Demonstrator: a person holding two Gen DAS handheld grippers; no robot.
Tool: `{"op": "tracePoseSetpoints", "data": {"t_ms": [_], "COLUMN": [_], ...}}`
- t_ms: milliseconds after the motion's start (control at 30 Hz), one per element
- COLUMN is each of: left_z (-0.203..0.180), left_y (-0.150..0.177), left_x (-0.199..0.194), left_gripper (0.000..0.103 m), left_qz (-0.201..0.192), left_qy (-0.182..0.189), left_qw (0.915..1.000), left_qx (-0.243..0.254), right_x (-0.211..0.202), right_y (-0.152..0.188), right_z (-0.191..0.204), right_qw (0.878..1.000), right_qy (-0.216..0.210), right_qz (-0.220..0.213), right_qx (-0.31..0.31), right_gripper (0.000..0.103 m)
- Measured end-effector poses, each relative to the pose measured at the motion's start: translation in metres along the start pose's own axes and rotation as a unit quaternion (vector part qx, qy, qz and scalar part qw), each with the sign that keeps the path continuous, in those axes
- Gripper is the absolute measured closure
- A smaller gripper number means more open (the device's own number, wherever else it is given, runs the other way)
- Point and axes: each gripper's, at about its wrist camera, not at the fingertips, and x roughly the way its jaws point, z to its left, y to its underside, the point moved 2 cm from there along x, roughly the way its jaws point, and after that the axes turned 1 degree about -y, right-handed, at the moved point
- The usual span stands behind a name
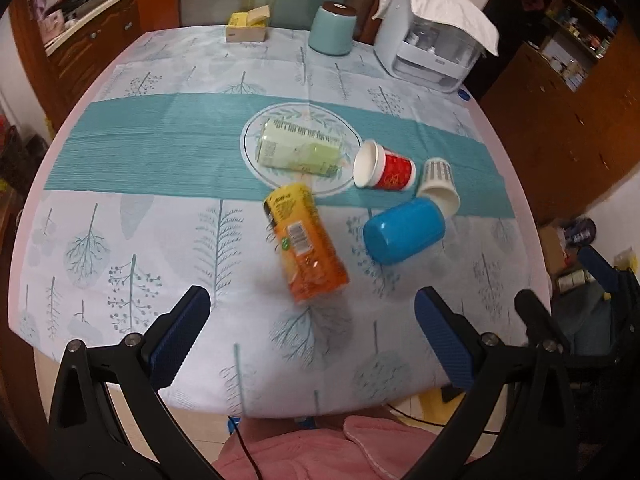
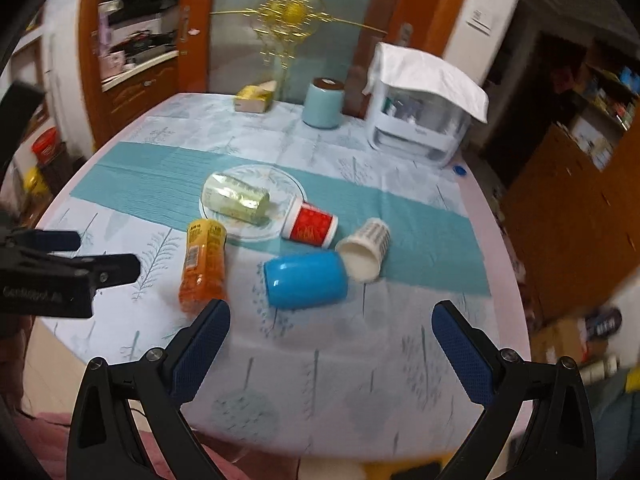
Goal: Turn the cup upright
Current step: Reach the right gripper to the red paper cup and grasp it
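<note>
Three cups lie on their sides on the table: a blue plastic cup [image 1: 404,231] [image 2: 306,280], a red and white paper cup [image 1: 384,165] [image 2: 310,226] and a white patterned cup [image 1: 439,185] [image 2: 365,254]. My left gripper [image 1: 312,340] is open and empty above the near table edge, short of an orange bottle [image 1: 306,242]. My right gripper [image 2: 330,344] is open and empty, hovering just in front of the blue cup. The left gripper also shows at the left of the right wrist view [image 2: 72,256].
The orange bottle [image 2: 202,264] and a pale green carton [image 1: 298,148] [image 2: 236,198] on a round plate [image 1: 256,120] also lie flat. At the far edge stand a teal canister [image 1: 332,28], a yellow tissue box [image 1: 246,26] and a cloth-covered white appliance [image 1: 432,32]. Wooden cabinets flank the table.
</note>
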Motion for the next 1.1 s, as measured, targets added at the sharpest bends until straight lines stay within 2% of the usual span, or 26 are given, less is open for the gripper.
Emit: {"op": "tracePoseSetpoints", "data": {"t_ms": [100, 233, 433, 533, 633, 767, 900, 1000, 1100], "left_z": [-0.015, -0.028, -0.023, -0.011, 0.002, 0.023, 0.035, 0.039, 0.039], "left_y": [-0.016, -0.034, -0.037, -0.028, -0.013, 0.01, 0.022, 0.026, 0.026], "left_x": [0.012, 0.029, 0.045, 0.052, 0.053, 0.048, 0.041, 0.039, 0.037], "left_gripper": [0.002, 0.002, 0.002, 0.002, 0.002, 0.002, 0.002, 0.002, 0.002], "left_qz": [0.006, 0.006, -0.002, 0.001, 0.008, 0.018, 0.025, 0.03, 0.035], "left_qy": [-0.001, -0.019, -0.068, -0.087, -0.119, -0.149, -0.172, -0.183, -0.184], "left_qw": [0.9994, 0.9966, 0.9836, 0.9726, 0.9578, 0.9363, 0.9197, 0.914, 0.9126], "left_qx": [-0.033, -0.08, -0.167, -0.215, -0.261, -0.317, -0.352, -0.361, -0.363], "right_x": [0.016, 0.047, 0.121, 0.168, 0.222, 0.268, 0.309, 0.326, 0.34], "right_y": [-0.014, -0.027, -0.046, -0.056, -0.06, -0.062, -0.065, -0.067, -0.064], "right_z": [-0.015, -0.034, -0.041, -0.032, -0.019, -0.003, 0.01, 0.014, 0.022], "right_qw": [0.999, 0.994, 0.972, 0.958, 0.944, 0.943, 0.947, 0.949, 0.946], "right_qy": [-0.014, -0.059, -0.113, -0.151, -0.193, -0.208, -0.212, -0.209, -0.201], "right_qz": [-0.006, -0.02, -0.025, -0.025, -0.002, 0.016, 0.037, 0.044, 0.048], "right_qx": [-0.044, -0.095, -0.204, -0.244, -0.267, -0.258, -0.238, -0.233, -0.25], "right_gripper": [0.0, 0.0, 0.0, 0.0, 0.001, 0.001, 0.001, 0.001, 0.001]}}
